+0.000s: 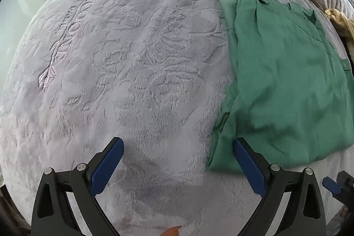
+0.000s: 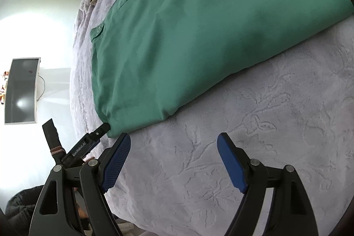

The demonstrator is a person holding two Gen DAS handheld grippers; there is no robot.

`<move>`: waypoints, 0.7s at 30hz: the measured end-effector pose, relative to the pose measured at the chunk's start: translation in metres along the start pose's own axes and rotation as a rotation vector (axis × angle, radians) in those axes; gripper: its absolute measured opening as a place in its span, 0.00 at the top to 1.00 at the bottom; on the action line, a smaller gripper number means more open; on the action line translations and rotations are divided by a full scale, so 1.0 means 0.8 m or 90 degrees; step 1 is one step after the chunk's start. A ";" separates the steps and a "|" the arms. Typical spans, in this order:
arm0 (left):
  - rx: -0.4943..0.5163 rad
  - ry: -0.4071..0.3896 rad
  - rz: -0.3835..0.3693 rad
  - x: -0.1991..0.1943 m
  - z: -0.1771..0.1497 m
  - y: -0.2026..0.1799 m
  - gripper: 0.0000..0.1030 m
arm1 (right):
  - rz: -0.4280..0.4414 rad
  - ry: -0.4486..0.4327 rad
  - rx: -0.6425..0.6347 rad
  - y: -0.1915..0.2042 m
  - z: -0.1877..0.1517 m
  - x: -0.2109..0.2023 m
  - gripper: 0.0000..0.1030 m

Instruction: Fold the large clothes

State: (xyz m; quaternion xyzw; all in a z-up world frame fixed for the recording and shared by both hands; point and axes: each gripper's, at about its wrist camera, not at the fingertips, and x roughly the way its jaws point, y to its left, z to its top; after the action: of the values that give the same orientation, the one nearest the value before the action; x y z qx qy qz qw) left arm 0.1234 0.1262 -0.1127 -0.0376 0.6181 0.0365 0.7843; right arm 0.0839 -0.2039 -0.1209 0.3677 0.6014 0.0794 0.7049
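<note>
Both the left gripper [image 1: 178, 154] and right gripper [image 2: 173, 150] are spread and empty, so grabbing the shirt [image 1: 281, 81] carelessly could perhaps undo its folds.

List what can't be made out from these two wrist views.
- Green shirt: right side cut off by the left wrist view's edge; top cut off in the right wrist view.
- Shirt's lower layers: hidden under the top fold.
- Blanket lettering: too warped to read.
- Brown cloth: mostly cut off by the lens rim.
</note>
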 end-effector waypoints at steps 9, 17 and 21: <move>0.003 0.002 -0.002 -0.005 -0.018 0.001 0.03 | 0.003 0.014 0.021 0.001 -0.002 0.013 0.20; 0.002 0.001 -0.021 -0.010 -0.024 -0.005 0.03 | 0.024 0.013 0.048 -0.006 -0.003 0.022 0.20; 0.001 -0.002 -0.042 -0.017 -0.022 0.000 0.03 | 0.083 0.000 0.082 -0.009 0.001 0.028 0.20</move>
State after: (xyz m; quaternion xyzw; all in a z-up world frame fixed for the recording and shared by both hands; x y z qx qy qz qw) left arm 0.1033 0.1244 -0.1039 -0.0571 0.6152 0.0104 0.7862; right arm 0.0879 -0.1972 -0.1432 0.4509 0.5802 0.0862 0.6728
